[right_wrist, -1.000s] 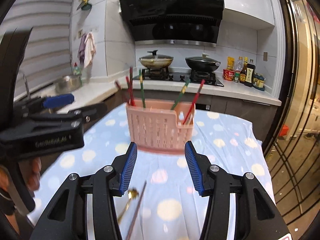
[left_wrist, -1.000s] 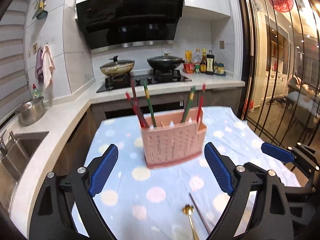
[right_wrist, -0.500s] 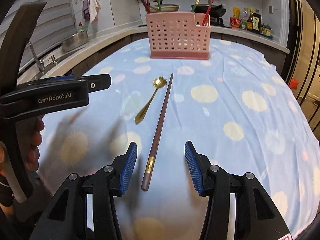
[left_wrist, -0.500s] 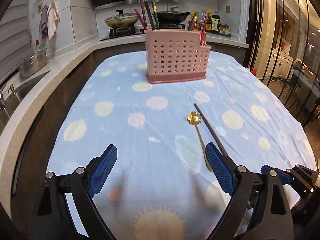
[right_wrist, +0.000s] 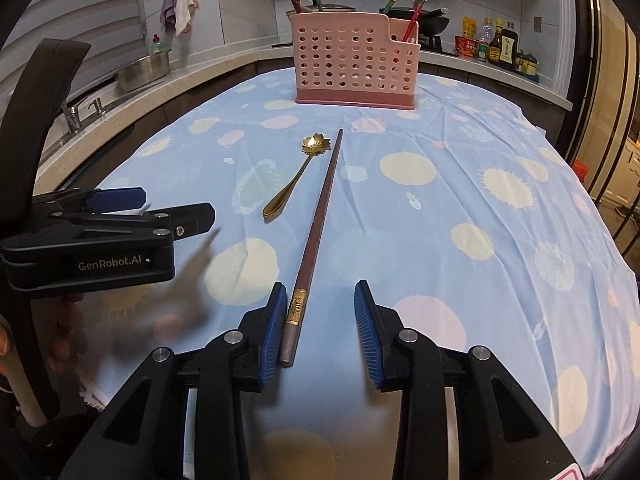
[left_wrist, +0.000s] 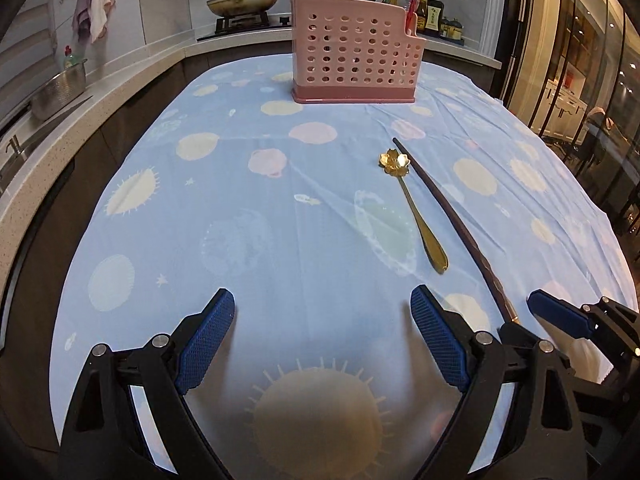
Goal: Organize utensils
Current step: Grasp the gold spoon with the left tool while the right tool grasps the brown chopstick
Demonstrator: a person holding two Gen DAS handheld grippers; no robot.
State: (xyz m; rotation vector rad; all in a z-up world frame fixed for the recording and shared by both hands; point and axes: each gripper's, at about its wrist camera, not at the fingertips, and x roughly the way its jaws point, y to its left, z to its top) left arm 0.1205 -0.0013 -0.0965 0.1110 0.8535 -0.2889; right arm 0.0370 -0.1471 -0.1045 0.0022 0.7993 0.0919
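A pink perforated utensil caddy (left_wrist: 352,60) (right_wrist: 356,64) stands at the far end of the table with several chopsticks upright in it. On the blue dotted cloth lie a gold flower-bowl spoon (right_wrist: 294,182) (left_wrist: 416,216) and a long dark chopstick (right_wrist: 316,236) (left_wrist: 452,216), side by side. My right gripper (right_wrist: 320,320) straddles the chopstick's thick gold-banded end. Its jaws are closing, the stick sits close to the left pad, and a gap remains on the right. My left gripper (left_wrist: 322,332) hangs wide open over bare cloth, left of the spoon, with nothing between its fingers.
A kitchen counter wraps the left and back, with a steel bowl (right_wrist: 144,70), a sink tap (right_wrist: 72,114), pans on the stove (left_wrist: 244,0) and sauce bottles (right_wrist: 496,46). Glass doors (left_wrist: 580,60) stand to the right. The cloth (right_wrist: 460,200) drops off the table's right edge.
Both grippers came down and back from the caddy to the near part of the table. The right jaws have narrowed around the chopstick's near end. The left jaws stayed wide.
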